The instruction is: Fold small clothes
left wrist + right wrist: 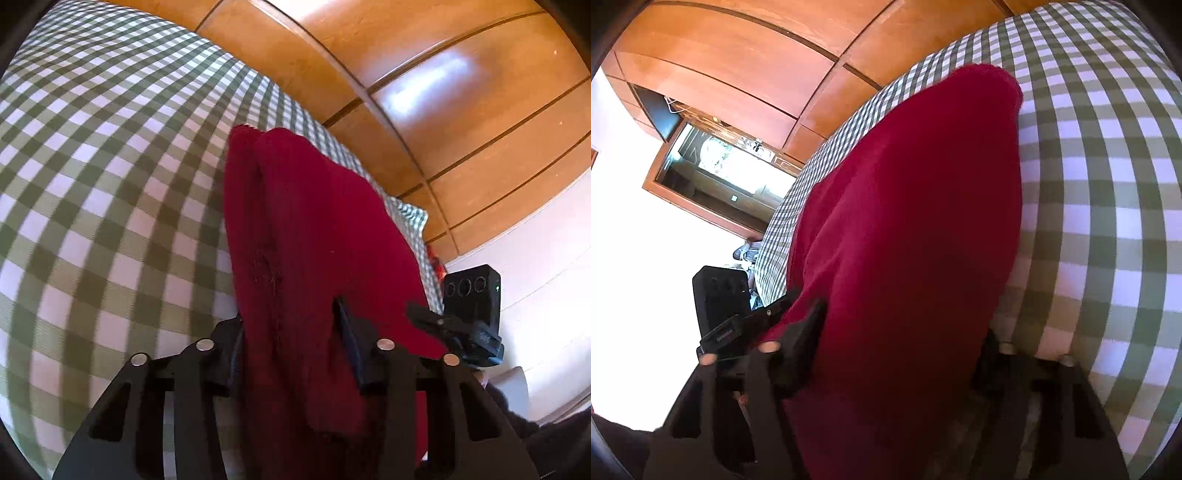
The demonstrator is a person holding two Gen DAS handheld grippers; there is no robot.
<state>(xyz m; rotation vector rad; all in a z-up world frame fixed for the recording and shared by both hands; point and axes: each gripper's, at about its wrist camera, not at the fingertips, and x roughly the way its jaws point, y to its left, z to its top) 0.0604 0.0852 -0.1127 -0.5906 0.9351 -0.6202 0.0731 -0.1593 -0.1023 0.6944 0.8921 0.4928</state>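
Observation:
A dark red knitted garment (306, 206) lies along the green-and-white checked cover (110, 166) of a bed, near its edge. The near end of the garment runs up between the fingers of my left gripper (291, 317). It fills the gap, and some cloth spills over the right finger (345, 325). In the right wrist view the same red garment (923, 184) bulges between the fingers of my right gripper (901, 325); its left finger (809, 328) presses into the cloth and the right finger is mostly hidden. Both grippers hold the same end, side by side.
Glossy wooden wardrobe panels (443, 92) rise behind the bed. A wood-framed opening (720, 173) and a bright white wall (635, 240) lie left of the checked cover (1108, 184). The black body of the neighbouring gripper (472, 314) sits close on the right; its counterpart (720, 306) shows in the right wrist view.

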